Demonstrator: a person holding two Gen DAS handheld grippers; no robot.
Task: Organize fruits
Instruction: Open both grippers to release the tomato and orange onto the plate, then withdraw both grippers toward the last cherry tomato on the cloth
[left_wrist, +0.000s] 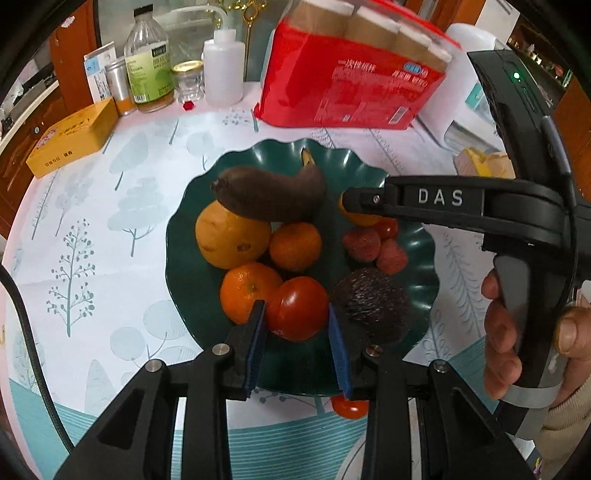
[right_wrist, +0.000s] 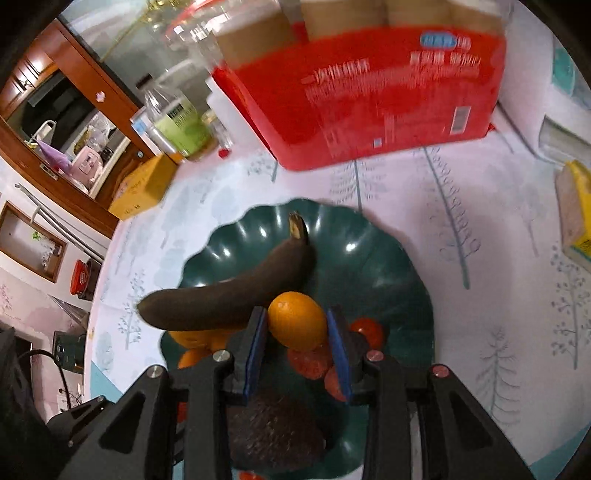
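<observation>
A dark green scalloped plate (left_wrist: 373, 164) holds a brown banana (left_wrist: 269, 194), a yellow fruit (left_wrist: 231, 238), two oranges (left_wrist: 295, 247), strawberries (left_wrist: 364, 243) and a dark avocado (left_wrist: 373, 304). My left gripper (left_wrist: 297, 314) is shut on a red tomato (left_wrist: 297, 308) at the plate's near edge. My right gripper (right_wrist: 297, 326) is shut on a small orange (right_wrist: 297, 319) above the plate (right_wrist: 388, 273); in the left wrist view it (left_wrist: 354, 201) reaches in from the right. The banana (right_wrist: 229, 299) and avocado (right_wrist: 273, 432) lie beneath it.
A red pack of paper cups (left_wrist: 351, 77) stands behind the plate. Bottles and jars (left_wrist: 149, 62) and a yellow box (left_wrist: 72, 138) stand at the back left. A small red tomato (left_wrist: 349, 406) lies on the tablecloth by the plate's near rim. A yellow packet (right_wrist: 576, 218) lies right.
</observation>
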